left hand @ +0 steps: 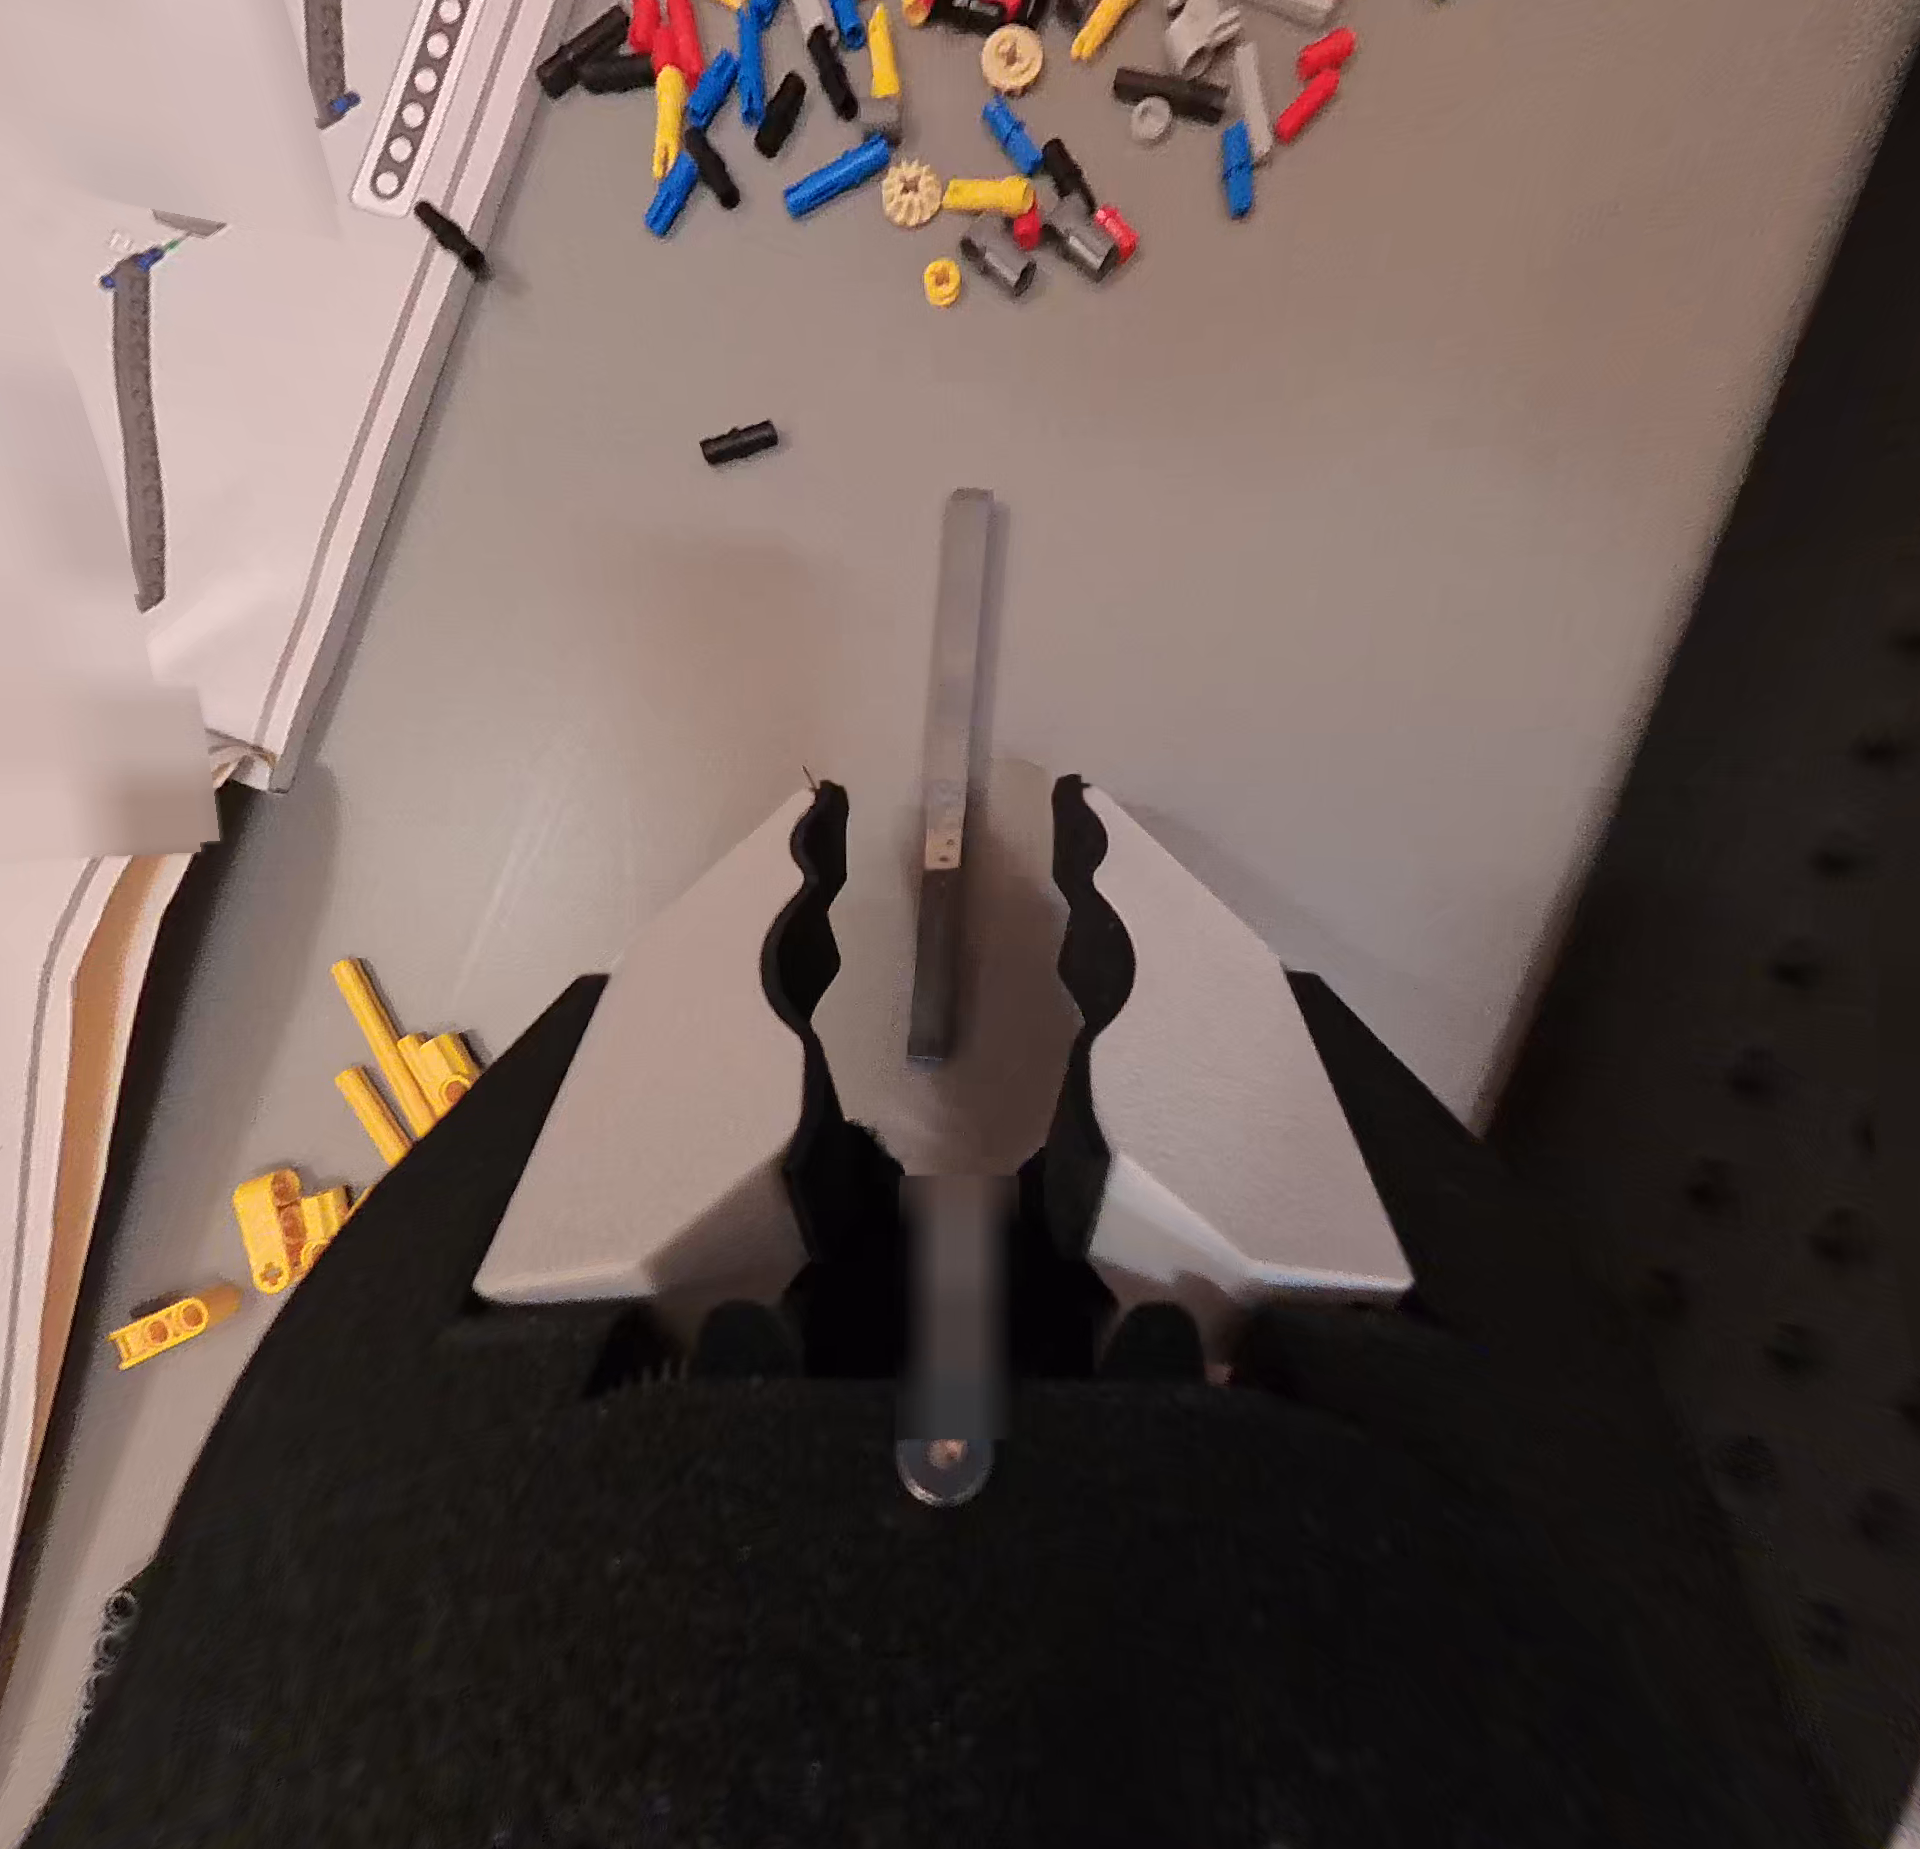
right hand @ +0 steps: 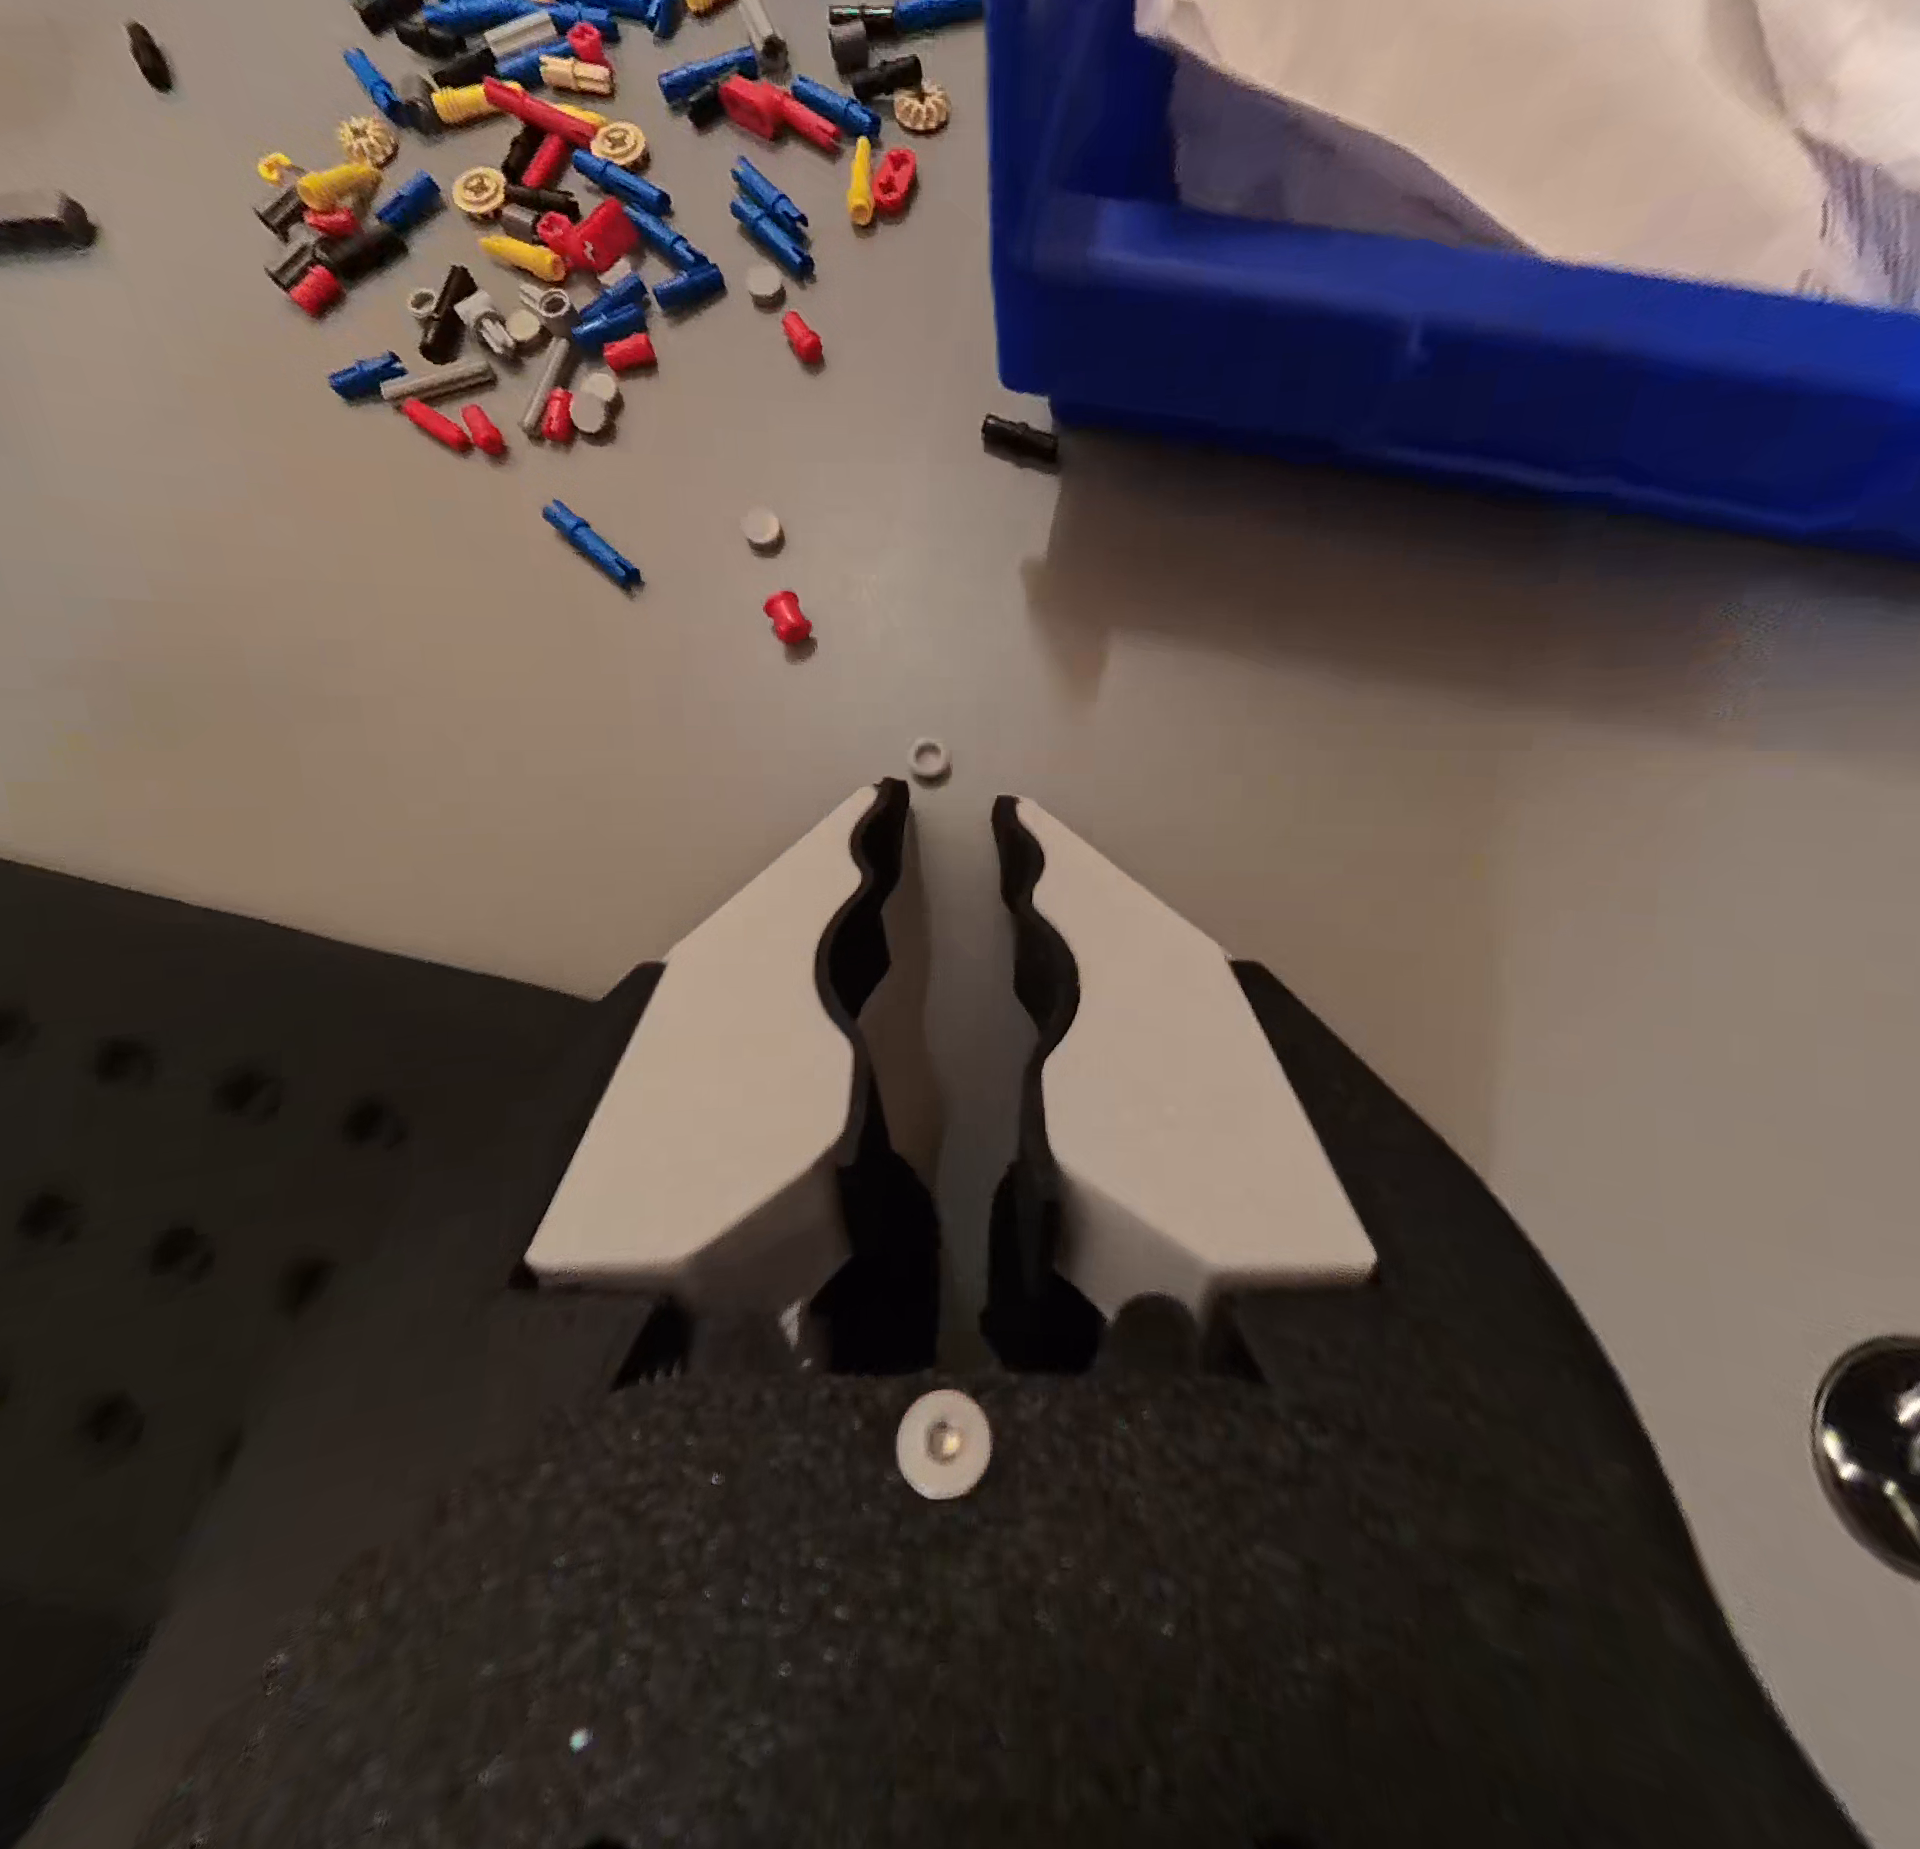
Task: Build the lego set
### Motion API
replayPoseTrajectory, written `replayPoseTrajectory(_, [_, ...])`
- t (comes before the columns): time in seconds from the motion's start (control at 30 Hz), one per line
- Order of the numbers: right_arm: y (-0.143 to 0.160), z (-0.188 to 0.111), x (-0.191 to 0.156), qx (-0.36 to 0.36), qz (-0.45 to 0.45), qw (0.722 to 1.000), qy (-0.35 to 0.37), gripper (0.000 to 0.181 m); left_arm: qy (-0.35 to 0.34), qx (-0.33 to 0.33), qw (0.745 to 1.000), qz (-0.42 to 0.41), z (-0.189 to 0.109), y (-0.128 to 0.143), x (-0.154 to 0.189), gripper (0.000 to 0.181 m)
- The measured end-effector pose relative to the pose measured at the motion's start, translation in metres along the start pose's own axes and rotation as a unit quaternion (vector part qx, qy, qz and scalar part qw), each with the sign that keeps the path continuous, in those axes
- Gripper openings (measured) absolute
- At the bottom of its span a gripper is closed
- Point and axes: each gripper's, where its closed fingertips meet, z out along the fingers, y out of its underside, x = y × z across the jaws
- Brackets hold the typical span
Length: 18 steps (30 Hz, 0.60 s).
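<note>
In the left wrist view a long thin grey beam (left hand: 961, 719) lies on the grey table (left hand: 1299, 573). Its near end sits between the fingers of my left gripper (left hand: 945, 791). The jaws are open, with a gap on each side of the beam. A pile of small blue, red, yellow, black and grey pins (left hand: 935, 64) lies ahead. In the right wrist view my right gripper (right hand: 948, 793) is empty, its jaws a narrow gap apart. A small grey ring (right hand: 929, 760) lies just beyond its tips. The same pin pile (right hand: 582, 168) is at the upper left.
An open instruction booklet (left hand: 239, 397) lies at the left, with yellow parts (left hand: 400, 1061) below it. A lone black pin (left hand: 740, 442) lies ahead of the beam. A blue bin (right hand: 1455, 365) holding white paper stands at the right. Loose red (right hand: 787, 617), blue (right hand: 592, 544) and black (right hand: 1018, 438) pins lie nearby. Left tips to right tips: about 30 cm.
</note>
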Motion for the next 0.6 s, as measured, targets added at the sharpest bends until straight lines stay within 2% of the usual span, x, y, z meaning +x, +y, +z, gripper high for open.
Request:
replayPoseTrajectory(0.1, [-0.007, 0.008, 0.001, 0.003, -0.030, 0.999, 0.018, 0.015, -0.007, -0.009, 1.000, 0.003, 0.004, 0.005, -0.003, 0.038])
replayPoseTrajectory(0.17, [-0.010, 0.012, 0.001, 0.002, -0.043, 0.999, 0.025, 0.006, -0.018, -0.014, 1.000, 0.006, 0.004, 0.009, -0.008, 0.036])
replayPoseTrajectory(0.33, [-0.025, 0.026, -0.005, 0.001, -0.056, 0.998, 0.014, 0.006, -0.016, -0.006, 1.000, 0.005, 0.001, 0.010, -0.007, 0.034])
replayPoseTrajectory(0.6, [-0.071, 0.074, -0.050, -0.002, -0.100, 0.994, -0.049, 0.006, -0.009, -0.005, 1.000, -0.004, 0.006, 0.013, -0.004, 0.032])
